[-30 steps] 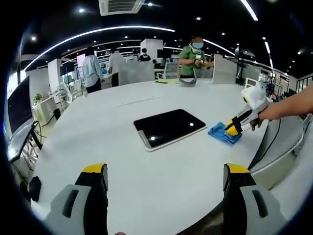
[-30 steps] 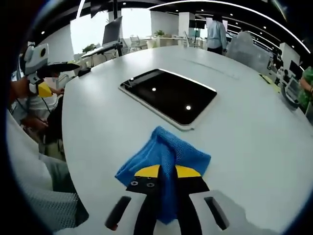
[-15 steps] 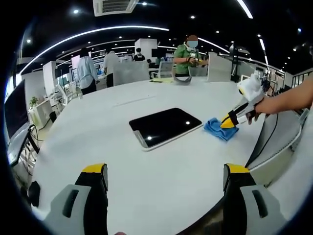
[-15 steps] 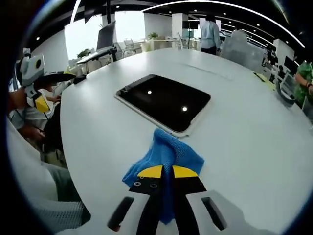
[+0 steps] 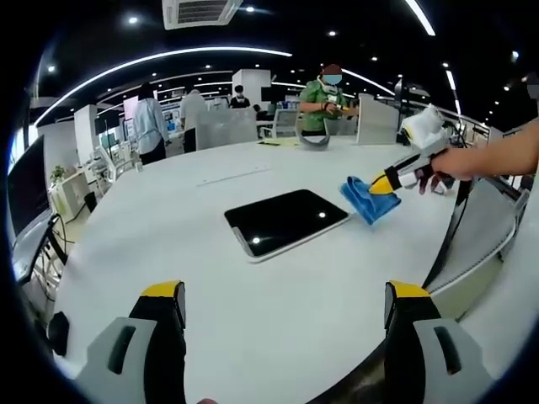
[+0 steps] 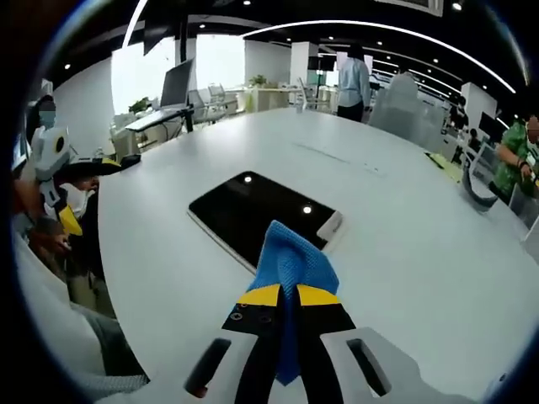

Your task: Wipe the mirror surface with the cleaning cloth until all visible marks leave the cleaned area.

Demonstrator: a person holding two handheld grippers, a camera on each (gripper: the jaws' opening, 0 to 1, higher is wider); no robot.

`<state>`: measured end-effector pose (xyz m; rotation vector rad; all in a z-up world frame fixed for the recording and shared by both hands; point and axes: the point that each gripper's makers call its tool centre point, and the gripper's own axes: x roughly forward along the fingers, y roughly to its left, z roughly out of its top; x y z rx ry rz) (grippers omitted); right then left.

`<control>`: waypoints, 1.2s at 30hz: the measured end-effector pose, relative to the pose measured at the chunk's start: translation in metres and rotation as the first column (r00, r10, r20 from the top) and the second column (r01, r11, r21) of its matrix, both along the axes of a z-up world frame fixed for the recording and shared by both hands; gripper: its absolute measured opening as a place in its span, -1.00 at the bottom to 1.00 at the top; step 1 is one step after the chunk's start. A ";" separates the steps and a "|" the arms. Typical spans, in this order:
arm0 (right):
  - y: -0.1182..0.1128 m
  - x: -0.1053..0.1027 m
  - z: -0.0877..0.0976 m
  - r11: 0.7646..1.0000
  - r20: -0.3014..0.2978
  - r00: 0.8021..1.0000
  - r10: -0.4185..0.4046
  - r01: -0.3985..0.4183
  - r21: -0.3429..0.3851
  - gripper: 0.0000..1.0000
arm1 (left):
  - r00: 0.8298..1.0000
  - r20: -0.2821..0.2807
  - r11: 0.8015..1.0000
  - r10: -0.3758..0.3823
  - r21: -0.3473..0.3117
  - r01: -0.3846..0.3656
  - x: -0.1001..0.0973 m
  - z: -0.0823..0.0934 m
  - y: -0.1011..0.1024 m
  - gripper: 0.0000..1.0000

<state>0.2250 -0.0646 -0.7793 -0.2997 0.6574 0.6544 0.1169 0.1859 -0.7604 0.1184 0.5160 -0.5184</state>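
A dark rectangular mirror (image 5: 285, 221) (image 6: 257, 215) with a pale frame lies flat on the white round table (image 5: 210, 278). My right gripper (image 6: 286, 295) (image 5: 383, 183) is shut on a blue cleaning cloth (image 6: 290, 261) (image 5: 362, 197), which hangs lifted off the table just beyond the mirror's right end in the left gripper view. In the right gripper view the cloth covers the mirror's near edge. My left gripper (image 5: 285, 296) stands open at the table's near edge, well short of the mirror, with nothing between its jaws.
A person's hand (image 5: 459, 162) holds the right gripper. A grey chair back (image 5: 480, 244) stands at the table's right side. Several people (image 5: 328, 94) stand beyond the table's far edge. A thin strip (image 5: 234, 174) lies on the far tabletop.
The right gripper has lifted the blue cloth off the table and carried it toward the mirror's end. The left gripper has stayed open and nearly still.
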 end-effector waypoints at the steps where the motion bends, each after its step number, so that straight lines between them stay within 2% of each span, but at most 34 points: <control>1: 0.002 0.004 0.003 1.000 0.005 1.000 0.000 0.000 0.002 -0.98 | 1.000 0.000 1.000 0.000 0.000 0.000 0.000 0.000 0.000 0.99; 13: 0.018 0.035 0.011 0.999 0.035 0.999 0.037 -0.037 -0.022 -0.98 | 1.000 0.001 1.000 0.009 -0.017 -0.009 0.004 -0.001 0.000 0.99; 36: 0.032 0.093 -0.010 0.998 0.023 0.999 0.042 -0.041 -0.048 -0.98 | 1.000 0.000 1.000 -0.001 -0.007 0.001 0.011 0.007 0.002 0.99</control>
